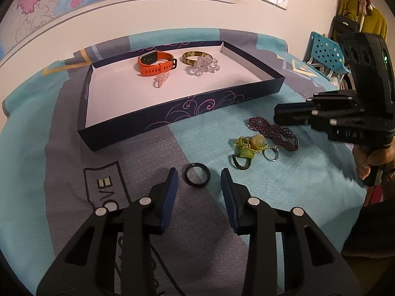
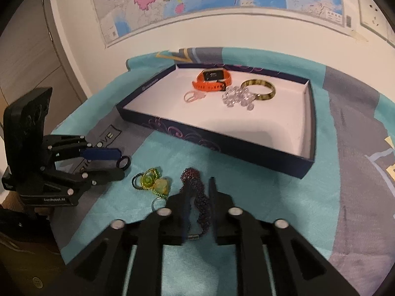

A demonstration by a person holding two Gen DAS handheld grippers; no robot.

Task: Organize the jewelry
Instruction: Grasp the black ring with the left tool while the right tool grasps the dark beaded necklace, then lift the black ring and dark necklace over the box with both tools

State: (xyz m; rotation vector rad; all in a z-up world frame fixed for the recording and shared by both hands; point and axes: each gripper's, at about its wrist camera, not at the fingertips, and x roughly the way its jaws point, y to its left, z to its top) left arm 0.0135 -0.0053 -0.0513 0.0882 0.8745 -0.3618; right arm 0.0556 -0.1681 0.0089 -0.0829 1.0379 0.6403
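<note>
A dark blue tray holds an orange watch, an amber bangle, a clear bead bracelet and a pink ring. My left gripper is open around a black ring on the cloth. My right gripper is open, its fingers on either side of a dark red beaded bracelet. A green and yellow charm cluster and a silver ring lie beside it.
A teal and grey cloth covers the table. A map hangs on the wall behind. A blue basket stands at the far right, with bags hanging above it.
</note>
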